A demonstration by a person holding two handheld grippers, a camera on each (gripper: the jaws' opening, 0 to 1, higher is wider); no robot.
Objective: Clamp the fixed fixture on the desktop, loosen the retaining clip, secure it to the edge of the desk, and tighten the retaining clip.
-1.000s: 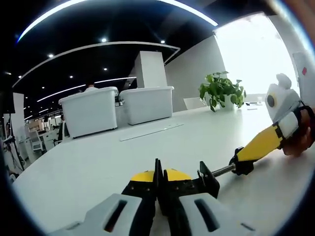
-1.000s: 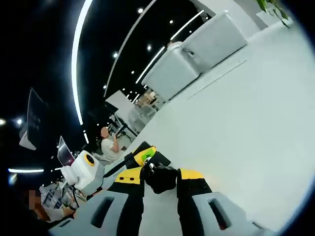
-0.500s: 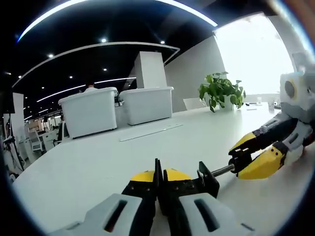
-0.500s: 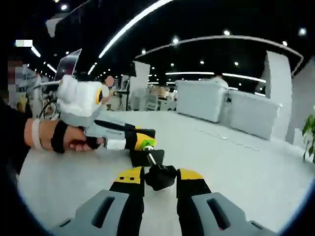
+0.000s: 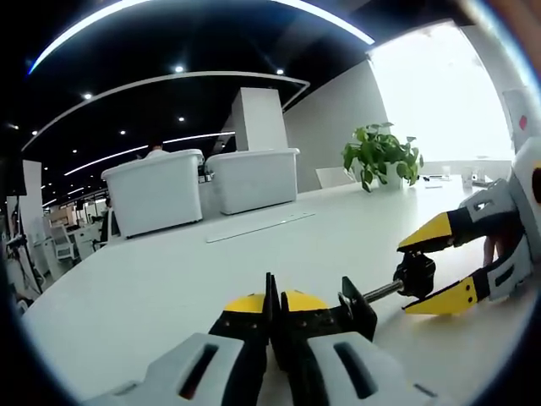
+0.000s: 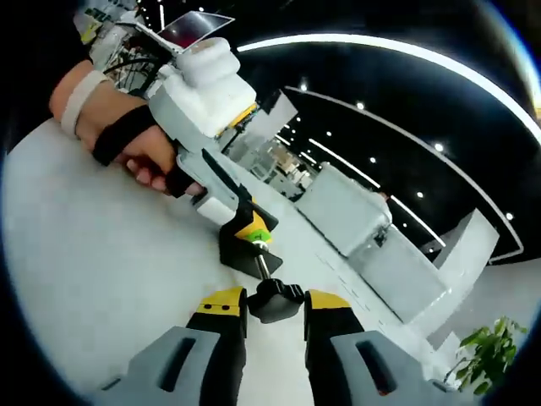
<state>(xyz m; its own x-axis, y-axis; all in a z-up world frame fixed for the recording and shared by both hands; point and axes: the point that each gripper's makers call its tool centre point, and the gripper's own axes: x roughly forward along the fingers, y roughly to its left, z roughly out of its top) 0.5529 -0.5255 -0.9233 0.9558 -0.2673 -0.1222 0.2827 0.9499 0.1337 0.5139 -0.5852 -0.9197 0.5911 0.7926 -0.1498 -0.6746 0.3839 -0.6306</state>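
A black clamp fixture [image 5: 357,309] lies on the white desk [image 5: 152,288]. My left gripper [image 5: 272,303] is shut on its flat body. A threaded screw [image 5: 380,292] runs right from the body to a black knob [image 5: 418,272]. My right gripper [image 5: 405,277] comes in from the right, one yellow-tipped jaw above the knob and one below. In the right gripper view the knob [image 6: 275,298] fills the gap of my right gripper [image 6: 275,311]. Beyond it the screw [image 6: 264,266] leads to the clamp body [image 6: 239,258], held by my left gripper [image 6: 251,230] in a person's hand [image 6: 144,156].
Two white bins [image 5: 156,193] [image 5: 254,178] stand at the back of the desk, with a flat strip [image 5: 258,227] lying in front of them. A potted plant [image 5: 380,156] stands at the back right by a bright window. Office desks and monitors lie beyond.
The right gripper has rolled around the screw's axis with the knob between its jaws, so its view has turned strongly. The left gripper and clamp body have stayed still.
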